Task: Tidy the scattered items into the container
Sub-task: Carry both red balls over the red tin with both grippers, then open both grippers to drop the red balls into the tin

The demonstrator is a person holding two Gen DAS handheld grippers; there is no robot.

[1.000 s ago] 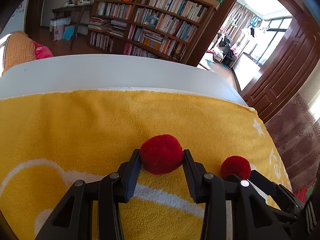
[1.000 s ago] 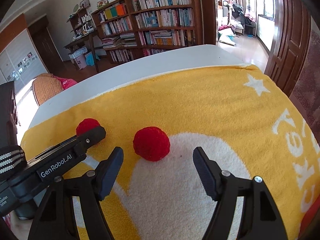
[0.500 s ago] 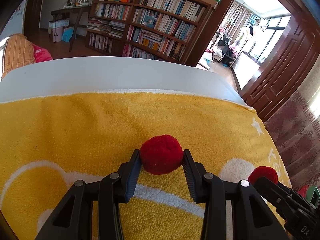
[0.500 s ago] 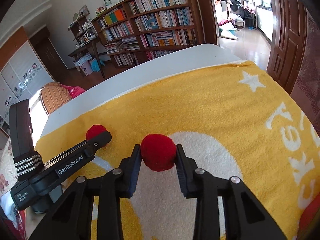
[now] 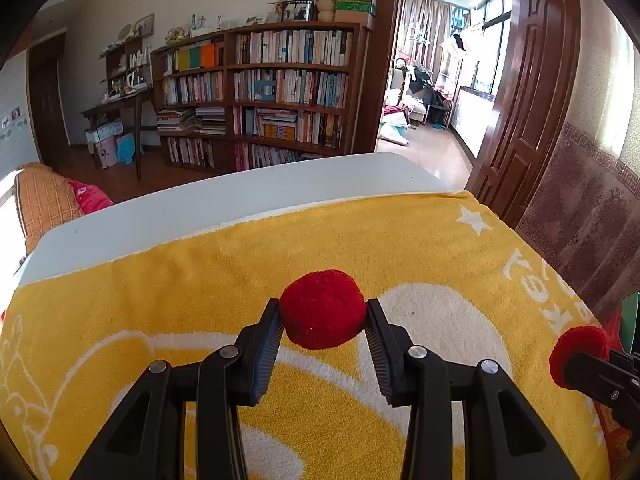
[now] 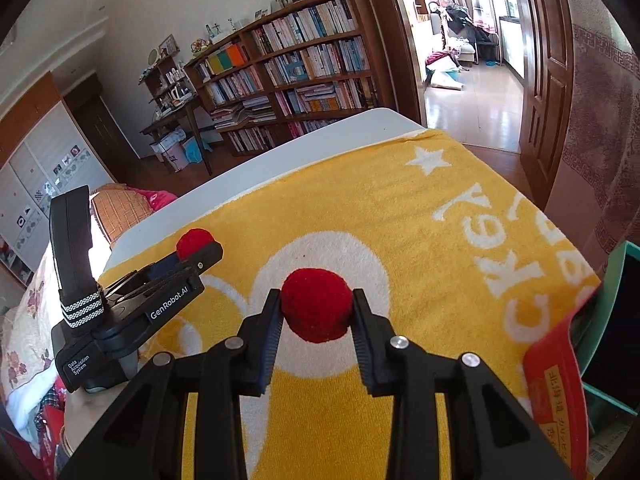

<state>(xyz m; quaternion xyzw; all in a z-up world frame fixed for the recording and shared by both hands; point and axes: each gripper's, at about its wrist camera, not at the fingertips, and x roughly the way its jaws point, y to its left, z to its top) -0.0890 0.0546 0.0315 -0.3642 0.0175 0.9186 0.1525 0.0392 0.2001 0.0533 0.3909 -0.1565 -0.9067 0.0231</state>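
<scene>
Red pompom [image 5: 322, 309] is clamped between the pads of the left gripper [image 5: 322, 330], above the yellow towel [image 5: 200, 280] that covers the white table [image 5: 240, 196]. A second red pompom [image 6: 316, 304] is clamped in the right gripper [image 6: 316, 320], also over the towel. In the right wrist view, a teal box [image 6: 612, 276] stands at the towel's right edge, beside a red packet [image 6: 556, 392].

We see two round, fuzzy red pompoms, each pinched between black fingers above the yellow towel: one [image 5: 322, 309] at centre frame, the other [image 6: 317, 305] likewise. A teal container [image 6: 612, 276] sits at far right.
</scene>
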